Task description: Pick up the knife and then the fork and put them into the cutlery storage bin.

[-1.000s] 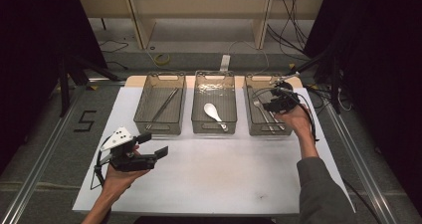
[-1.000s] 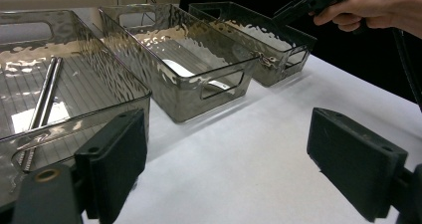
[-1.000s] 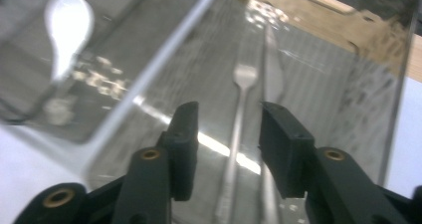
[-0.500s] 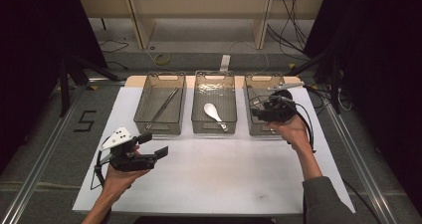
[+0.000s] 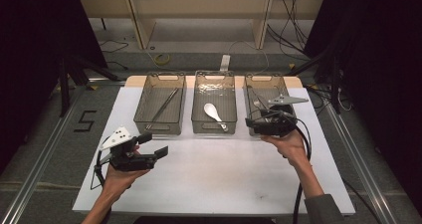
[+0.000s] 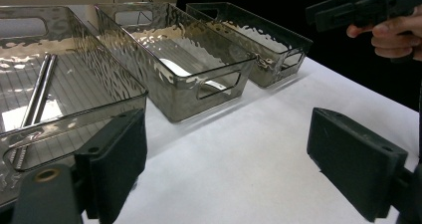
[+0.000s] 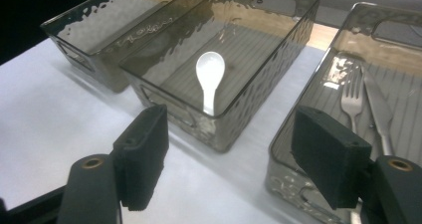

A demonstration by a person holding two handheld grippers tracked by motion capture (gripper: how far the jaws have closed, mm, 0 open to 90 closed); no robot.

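Here the right gripper (image 5: 254,126) hangs at the near end of the right bin (image 5: 247,95), its fingers (image 7: 331,157) wide apart and holding nothing. The right gripper view looks along them: the fork (image 7: 352,100) and knife (image 7: 378,109) lie flat inside that bin, just beyond and to the right of the right finger, both with long axes running down the bin's length, away from the person. The white spoon (image 7: 209,78) lies in the middle bin (image 7: 278,64), ahead and slightly left of the gap between the fingers, bowl end far, handle end near, its axis roughly in line with the gripper's aim. Judgement: the spoon is the likelier target, since the fingers point across the middle bin's near wall rather than into the right bin; the move turns on clearing that wall, then closing across the handle, square to its axis. The left gripper (image 5: 152,153) is held over bare worktop (image 5: 224,184) near the left bin (image 5: 142,97), fingers (image 6: 117,157) likewise spread and empty; the chopsticks (image 5: 163,106) lie lengthwise in that bin. Right hand is clearly nearer to the spoon, fork and knife; left is well apart from them.
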